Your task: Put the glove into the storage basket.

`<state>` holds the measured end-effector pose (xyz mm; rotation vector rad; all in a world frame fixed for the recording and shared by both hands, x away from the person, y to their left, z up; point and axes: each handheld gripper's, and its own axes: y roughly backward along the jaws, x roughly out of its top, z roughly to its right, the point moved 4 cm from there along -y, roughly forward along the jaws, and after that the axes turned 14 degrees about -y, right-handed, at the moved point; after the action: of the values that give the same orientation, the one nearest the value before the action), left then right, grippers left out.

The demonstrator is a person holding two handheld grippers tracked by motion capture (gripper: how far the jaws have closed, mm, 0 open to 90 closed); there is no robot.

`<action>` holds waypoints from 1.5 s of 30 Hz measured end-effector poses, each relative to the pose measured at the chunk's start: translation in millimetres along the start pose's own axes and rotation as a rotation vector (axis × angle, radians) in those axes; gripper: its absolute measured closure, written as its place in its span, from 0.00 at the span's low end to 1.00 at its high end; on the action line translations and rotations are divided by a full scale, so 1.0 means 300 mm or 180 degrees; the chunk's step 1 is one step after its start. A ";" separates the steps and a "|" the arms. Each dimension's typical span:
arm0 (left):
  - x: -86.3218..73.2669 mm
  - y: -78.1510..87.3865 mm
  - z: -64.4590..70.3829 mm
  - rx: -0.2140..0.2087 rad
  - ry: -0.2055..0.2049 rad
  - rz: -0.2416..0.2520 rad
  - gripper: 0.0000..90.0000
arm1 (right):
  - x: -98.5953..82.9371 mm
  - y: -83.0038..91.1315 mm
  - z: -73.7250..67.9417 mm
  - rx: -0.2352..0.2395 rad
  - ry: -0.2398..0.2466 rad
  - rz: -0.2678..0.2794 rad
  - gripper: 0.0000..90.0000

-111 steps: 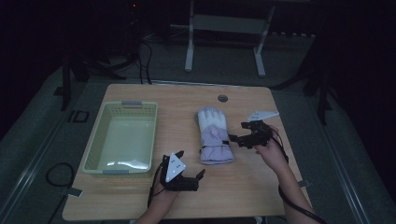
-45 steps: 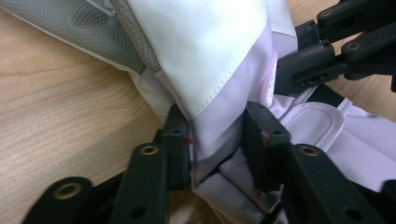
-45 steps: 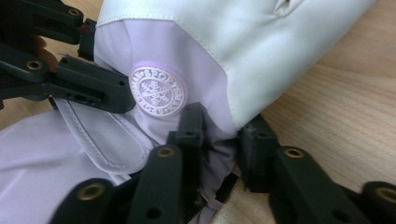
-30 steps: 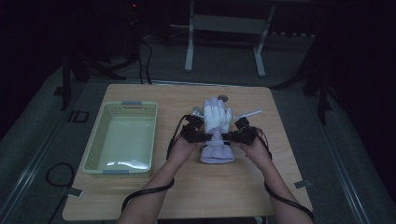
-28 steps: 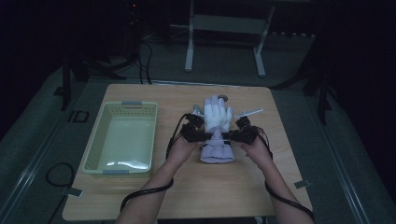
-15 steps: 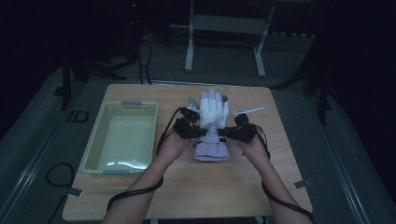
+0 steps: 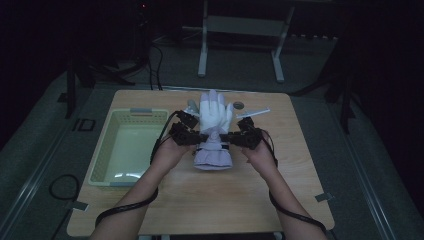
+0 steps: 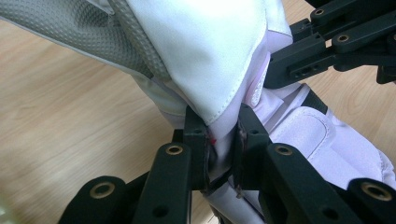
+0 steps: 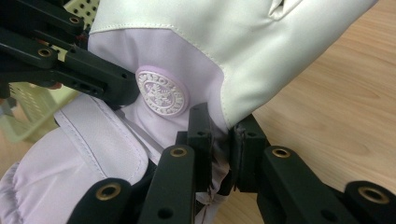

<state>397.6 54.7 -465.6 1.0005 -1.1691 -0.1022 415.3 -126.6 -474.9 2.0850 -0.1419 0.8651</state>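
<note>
You have the glove (image 7: 213, 131) pinched at its wrist from both sides: your left gripper (image 8: 219, 140) has its jaws clamped on one edge of the fabric, your right gripper (image 9: 219, 135) on the opposite edge, fingers of the glove pointing away from you above the table (image 7: 200, 195). This looks like the carrying step. Next, move both hands together toward the basket (image 7: 107, 155) beyond your left jaws, keeping both pinches firm.
</note>
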 end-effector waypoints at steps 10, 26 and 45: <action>-0.039 0.099 -0.046 0.0059 0.0037 -0.0001 0.87 | 0.039 -0.036 -0.100 0.0057 0.0111 -0.0013 0.89; -0.142 0.259 -0.137 0.0208 0.0137 -0.0082 0.87 | 0.092 -0.146 -0.272 0.0188 0.0249 -0.0075 0.89; -0.358 0.439 -0.293 0.0462 0.0412 -0.0328 0.87 | 0.116 -0.394 -0.522 0.0342 0.0253 -0.0205 0.90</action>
<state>366.8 243.1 -453.7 1.1786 -1.0175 -0.0338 404.6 72.2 -470.2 2.1386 0.0145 0.9330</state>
